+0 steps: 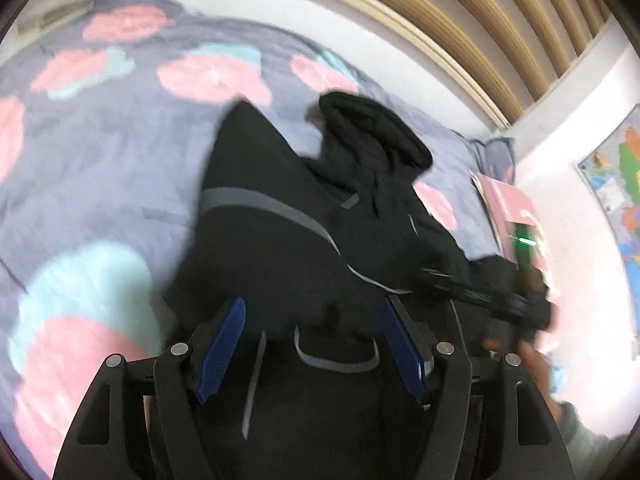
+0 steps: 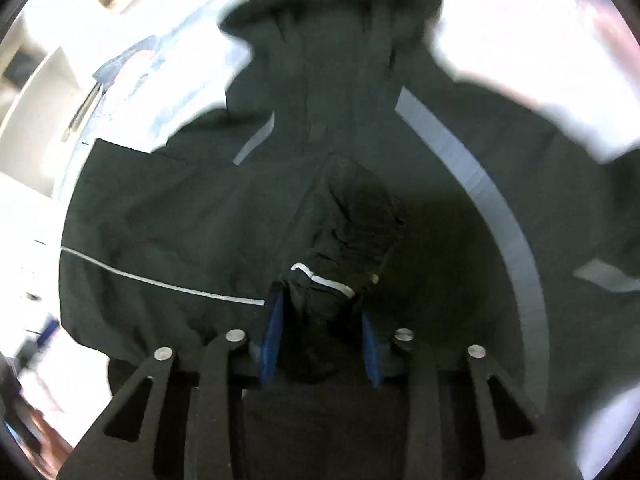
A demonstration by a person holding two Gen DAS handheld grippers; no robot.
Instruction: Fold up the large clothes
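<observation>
A large black jacket [image 1: 280,216] with grey stripes and a hood [image 1: 376,128] lies on the bed. My left gripper [image 1: 312,312] is open, its blue pads [image 1: 224,344] spread wide over the jacket's near edge with cloth lying between them. The right gripper shows in this view at the far right [image 1: 496,300], blurred, at the jacket's side. In the right wrist view the jacket [image 2: 200,208] fills the frame, hood at the top. My right gripper [image 2: 322,300] is shut on a bunched fold of black cloth [image 2: 332,280] with white piping.
The bed has a grey-blue cover [image 1: 100,168] with pink and teal blotches. A pink book or box [image 1: 516,216] lies at the bed's right side. A slatted wooden headboard [image 1: 460,28] and a wall map [image 1: 624,184] stand beyond.
</observation>
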